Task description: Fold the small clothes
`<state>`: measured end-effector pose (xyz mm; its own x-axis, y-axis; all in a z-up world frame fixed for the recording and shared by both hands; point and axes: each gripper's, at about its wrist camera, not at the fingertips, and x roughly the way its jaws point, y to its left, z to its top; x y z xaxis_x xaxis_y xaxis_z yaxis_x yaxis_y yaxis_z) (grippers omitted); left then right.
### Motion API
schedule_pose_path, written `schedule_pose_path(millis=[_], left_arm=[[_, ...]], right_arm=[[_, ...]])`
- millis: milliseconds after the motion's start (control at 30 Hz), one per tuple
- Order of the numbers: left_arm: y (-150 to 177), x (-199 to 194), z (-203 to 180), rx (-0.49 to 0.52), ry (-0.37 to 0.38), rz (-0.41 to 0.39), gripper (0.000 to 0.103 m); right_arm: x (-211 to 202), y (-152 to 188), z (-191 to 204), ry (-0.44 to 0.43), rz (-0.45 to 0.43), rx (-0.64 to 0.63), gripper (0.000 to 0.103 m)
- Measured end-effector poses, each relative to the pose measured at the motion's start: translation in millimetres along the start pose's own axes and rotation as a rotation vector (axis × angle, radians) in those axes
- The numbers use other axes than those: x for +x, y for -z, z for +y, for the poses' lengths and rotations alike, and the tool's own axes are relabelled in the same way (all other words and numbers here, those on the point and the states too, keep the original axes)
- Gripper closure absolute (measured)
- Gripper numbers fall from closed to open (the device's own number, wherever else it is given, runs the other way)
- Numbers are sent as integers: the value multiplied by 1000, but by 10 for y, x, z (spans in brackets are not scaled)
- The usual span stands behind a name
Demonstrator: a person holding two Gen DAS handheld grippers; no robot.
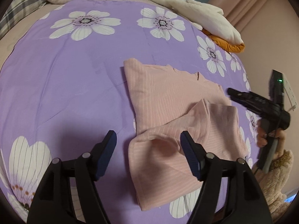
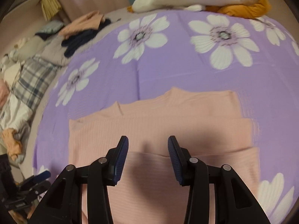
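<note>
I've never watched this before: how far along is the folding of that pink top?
Partly done. The pink top lies on the purple flowered sheet with a flap folded across its near part. Nothing is in hand: the left gripper and right gripper both hover open above it. Left: probably another fold or two, since it looks loosely bundled, not compact.

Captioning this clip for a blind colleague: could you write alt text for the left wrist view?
A partly folded pink striped garment lies on a purple floral bedsheet, below the left gripper, whose jaws stand open and empty. At the right edge a hand holds the right gripper; a white plush toy lies at the far side.
</note>
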<state>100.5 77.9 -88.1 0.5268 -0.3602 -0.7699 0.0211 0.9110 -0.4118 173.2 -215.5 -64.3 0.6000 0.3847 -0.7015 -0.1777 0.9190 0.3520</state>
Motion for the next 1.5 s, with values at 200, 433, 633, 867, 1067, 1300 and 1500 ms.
schedule_pose_path(millis=[200, 433, 633, 867, 1067, 1300, 1500], left_arm=[[75, -115, 4, 34, -14, -2, 32], [230, -39, -150, 146, -32, 30, 32], [126, 300, -275, 177, 8, 36, 34], [6, 491, -179, 92, 15, 29, 59], [-47, 443, -50, 37, -2, 16, 99], [-117, 260, 31, 5, 0, -28, 85], [-185, 445, 104, -26, 13, 16, 69]], right_arm=[[-424, 126, -589, 75, -62, 95, 53], [-350, 354, -1092, 118, 2, 193, 47], [-133, 383, -1069, 110, 33, 175, 47], [-33, 402, -1040, 78, 25, 159, 68], [-202, 431, -979, 109, -41, 140, 93], [-377, 427, -899, 81, -86, 127, 93], [-470, 474, -837, 93, -111, 133, 95]])
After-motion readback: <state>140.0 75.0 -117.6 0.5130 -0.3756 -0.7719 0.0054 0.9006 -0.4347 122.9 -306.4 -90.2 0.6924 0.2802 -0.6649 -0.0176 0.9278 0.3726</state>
